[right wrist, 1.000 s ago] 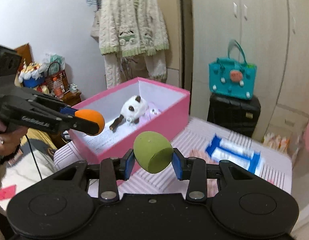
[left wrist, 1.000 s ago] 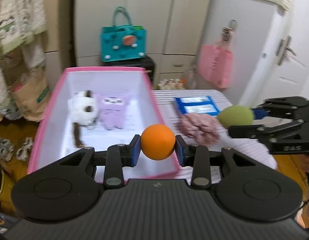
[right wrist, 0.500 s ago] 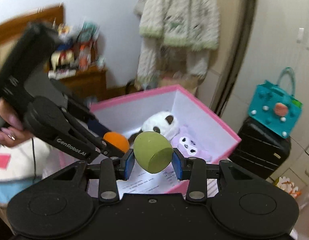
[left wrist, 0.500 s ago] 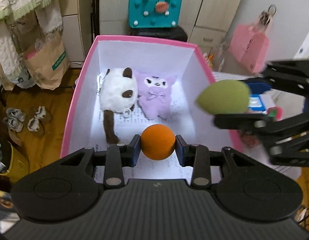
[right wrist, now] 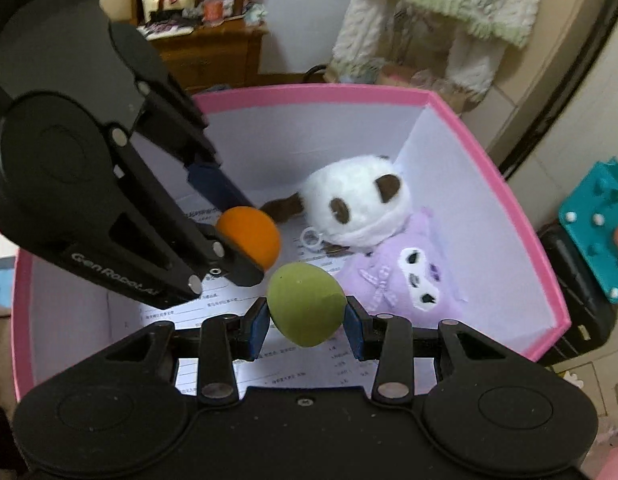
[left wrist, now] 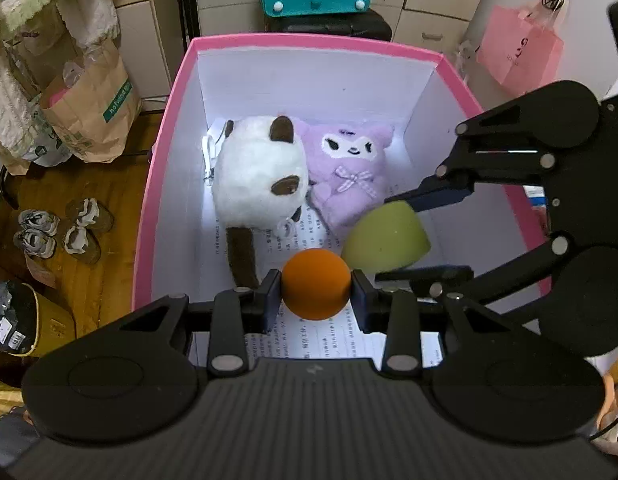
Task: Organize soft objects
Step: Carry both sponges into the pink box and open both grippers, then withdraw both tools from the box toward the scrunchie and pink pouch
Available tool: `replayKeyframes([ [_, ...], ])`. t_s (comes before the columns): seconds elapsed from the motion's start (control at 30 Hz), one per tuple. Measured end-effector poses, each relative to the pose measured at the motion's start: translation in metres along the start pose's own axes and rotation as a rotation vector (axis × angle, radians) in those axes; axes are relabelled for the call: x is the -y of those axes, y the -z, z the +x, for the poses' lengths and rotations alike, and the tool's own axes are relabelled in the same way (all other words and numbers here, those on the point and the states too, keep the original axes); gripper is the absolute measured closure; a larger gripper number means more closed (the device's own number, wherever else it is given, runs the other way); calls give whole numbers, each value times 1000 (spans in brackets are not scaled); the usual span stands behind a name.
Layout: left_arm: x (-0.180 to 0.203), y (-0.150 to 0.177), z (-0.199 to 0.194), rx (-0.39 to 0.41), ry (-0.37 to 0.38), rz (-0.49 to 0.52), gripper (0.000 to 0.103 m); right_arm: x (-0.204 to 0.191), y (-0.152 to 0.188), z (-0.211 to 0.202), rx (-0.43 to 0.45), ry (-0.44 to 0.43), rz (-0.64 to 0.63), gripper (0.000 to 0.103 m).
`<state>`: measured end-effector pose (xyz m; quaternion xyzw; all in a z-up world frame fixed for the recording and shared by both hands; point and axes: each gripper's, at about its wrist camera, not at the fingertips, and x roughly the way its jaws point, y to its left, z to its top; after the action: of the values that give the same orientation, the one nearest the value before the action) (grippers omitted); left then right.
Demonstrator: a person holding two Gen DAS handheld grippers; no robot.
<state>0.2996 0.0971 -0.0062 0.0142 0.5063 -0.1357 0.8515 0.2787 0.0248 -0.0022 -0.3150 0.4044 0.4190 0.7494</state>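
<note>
Orange ball (left wrist: 316,284) and green sponge (right wrist: 305,304) clamped — both tongs tilted down over pink box (left wrist: 149,216).

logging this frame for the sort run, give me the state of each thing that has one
left gripper: shut on the orange ball, over the box
right gripper: shut on the green sponge, over the box
pink box: open, no lid on
panda plush: lying in the box
purple plush: lying in the box, touching the panda plush
</note>
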Motion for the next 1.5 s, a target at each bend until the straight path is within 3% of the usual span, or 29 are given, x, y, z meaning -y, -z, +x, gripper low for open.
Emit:
replayKeyframes([
  [0.2,0,0,3,3,31,20,67,2,-5,18,-58,-32,-26,57],
  [0.33,0,2,4,0,57,19,67,8,-5,19,-50,-41,-5,57],
  [0.47,-3,1,6,31,32,3,56,11,-2,17,-33,-21,31,55],
  [0.63,2,3,2,56,20,9,45,14,7,9,-4,16,66,42],
  [0.83,4,9,-17,88,26,-7,43,20,22,-26,80,38,143,42],
  [1.27,36,37,-94,198,-13,99,42,-2,65,-120,267,20,324,42],
  [1.4,52,47,-116,224,-42,145,40,-21,76,-144,297,108,300,42],
  [1.5,65,54,-131,229,-64,183,40,-31,85,-156,304,127,297,42],
])
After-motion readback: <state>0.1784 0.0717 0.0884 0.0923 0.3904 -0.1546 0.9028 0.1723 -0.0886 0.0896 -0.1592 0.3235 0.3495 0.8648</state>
